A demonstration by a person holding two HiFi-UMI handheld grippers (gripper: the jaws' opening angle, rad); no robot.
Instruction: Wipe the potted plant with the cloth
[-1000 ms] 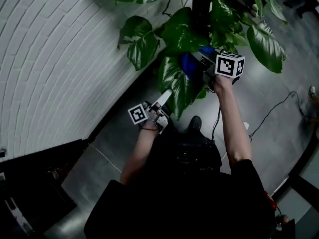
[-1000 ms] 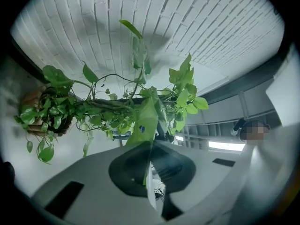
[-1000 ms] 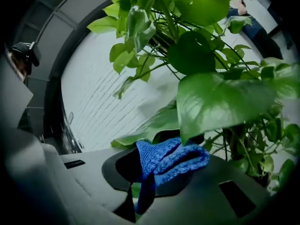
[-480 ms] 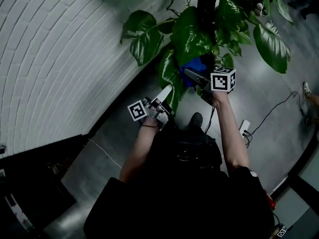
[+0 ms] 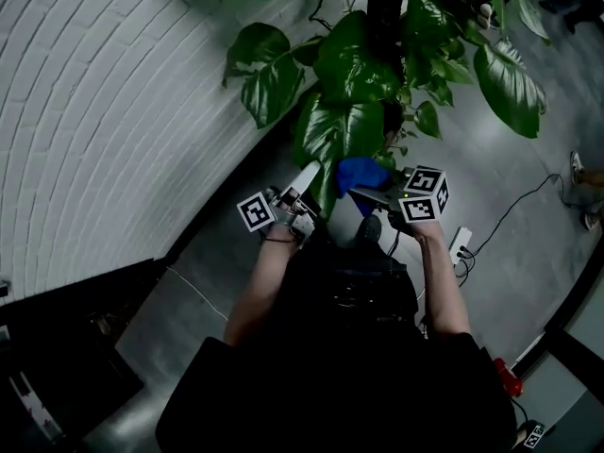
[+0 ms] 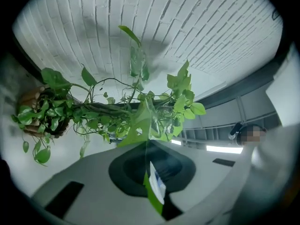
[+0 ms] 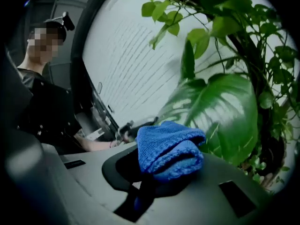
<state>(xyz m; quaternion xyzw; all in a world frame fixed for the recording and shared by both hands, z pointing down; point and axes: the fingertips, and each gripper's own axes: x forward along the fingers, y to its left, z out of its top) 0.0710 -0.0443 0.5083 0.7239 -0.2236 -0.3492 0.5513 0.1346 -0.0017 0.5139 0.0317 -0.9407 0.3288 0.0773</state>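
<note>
- The left tongs [image 6: 149,177] are pinching the tip of a big leaf [image 5: 332,140], holding it out from the plant [image 5: 377,36].
- The right tongs [image 7: 157,172] are clenching the blue cloth [image 7: 169,146].
- The cloth is sitting just right of the leaf's lower end, near the left tongs.
- The leaf's long axis is running up and away toward the plant, so the right tongs are looking placed for a stroke along it.

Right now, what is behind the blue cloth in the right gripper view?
A large green leaf is behind the blue cloth, which covers its lower edge; contact is unclear.
</note>
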